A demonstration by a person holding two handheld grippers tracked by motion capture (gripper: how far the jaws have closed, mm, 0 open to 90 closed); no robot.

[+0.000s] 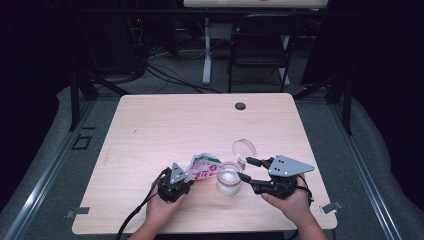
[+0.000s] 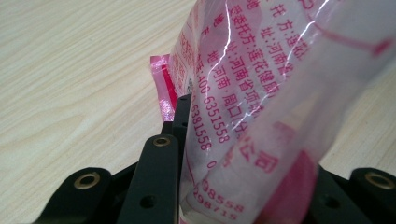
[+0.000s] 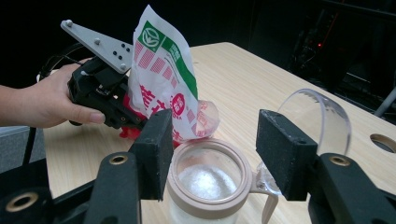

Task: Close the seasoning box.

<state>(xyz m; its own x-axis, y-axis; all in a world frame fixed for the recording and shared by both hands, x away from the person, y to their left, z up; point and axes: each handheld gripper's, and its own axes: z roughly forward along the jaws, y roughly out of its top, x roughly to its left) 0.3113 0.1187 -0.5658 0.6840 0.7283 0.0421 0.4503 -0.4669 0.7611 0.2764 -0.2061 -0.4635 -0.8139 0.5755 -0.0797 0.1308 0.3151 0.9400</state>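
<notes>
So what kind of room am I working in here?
Probably a lab or recording studio, not a kitchen: the pale wooden table stands among black curtains, with loose black cables on the grey floor and a black folding chair behind it.

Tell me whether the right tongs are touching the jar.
Apart. In the right gripper view the right tongs stand open, one pad on each side of the jar, with clear gaps to its beige rim.

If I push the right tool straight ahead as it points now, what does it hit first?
Most likely the jar: its open mouth sits between the right tool pads, which stand apart beside the rim. Past it hangs the bag held by the left tool; depth is uncertain.
</notes>
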